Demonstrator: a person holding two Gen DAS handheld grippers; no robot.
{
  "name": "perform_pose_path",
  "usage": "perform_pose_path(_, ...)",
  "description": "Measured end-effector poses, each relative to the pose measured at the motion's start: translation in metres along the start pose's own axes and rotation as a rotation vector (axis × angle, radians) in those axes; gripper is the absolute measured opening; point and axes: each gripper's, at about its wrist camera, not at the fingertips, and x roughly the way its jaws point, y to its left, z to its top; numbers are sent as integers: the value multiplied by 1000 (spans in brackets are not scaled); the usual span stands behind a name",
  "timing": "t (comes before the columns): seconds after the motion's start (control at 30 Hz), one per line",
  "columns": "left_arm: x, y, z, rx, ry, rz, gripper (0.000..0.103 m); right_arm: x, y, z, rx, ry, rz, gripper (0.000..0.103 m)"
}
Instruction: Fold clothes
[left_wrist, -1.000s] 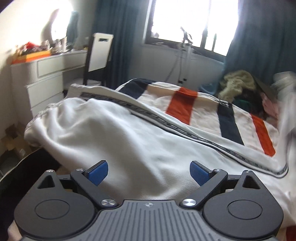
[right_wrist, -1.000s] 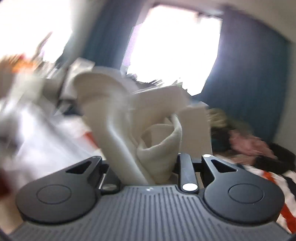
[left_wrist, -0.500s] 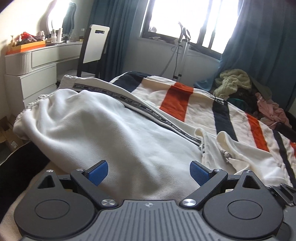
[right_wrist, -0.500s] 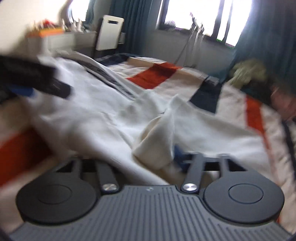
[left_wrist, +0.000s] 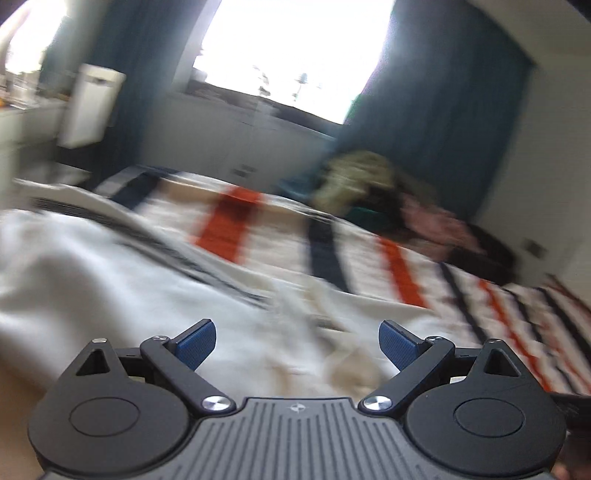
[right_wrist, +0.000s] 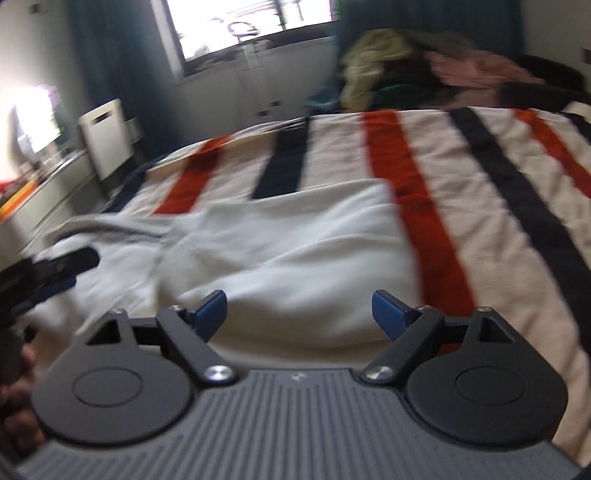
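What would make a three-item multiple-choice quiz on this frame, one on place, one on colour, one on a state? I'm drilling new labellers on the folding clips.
1. Where does the white garment lie?
A. on the striped bedspread
B. on the chair
C. on the floor

2. Which stripe colours run across the bedspread?
A. green and yellow
B. orange-red and dark navy
C. pink and grey

3. How does the right gripper stand?
A. shut on the garment
B. shut on nothing
C. open, nothing between its pads

Answers: 1 A, the cloth rests on the bed cover; 2 B, both colours show on the cream ground; 3 C, its blue pads stand wide apart, clear of the cloth, having just been opening.
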Motion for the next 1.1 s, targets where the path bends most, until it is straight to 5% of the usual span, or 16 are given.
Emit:
perform_pose_path(0.3,88,0,0,-104,211,-193,85,11,-34,8,96,-1,-33,87)
perform_pose_path(0.47,103,-8,-12,60,300,-267,79,27,-51,9,212,39,7,87)
perform_pose_path(0.63,110,1,-14,84,318,-278,56,41,-53,10,232,55,3,87)
perform_pose_path(0.7,111,7,-13,65,318,-282,36,45,-51,9,215,63,-19,87)
perform_pose_path(0.87,98,31,10,-166,370,-356,10,47,-40,8,138,65,-43,87)
perform_pose_path(1.0,91,61,12,-390,403,-399,9,53,-36,4,94,76,-84,87)
perform_pose_path(1.1,90,65,6,-425,416,-378,15,58,-35,2,84,85,-110,88)
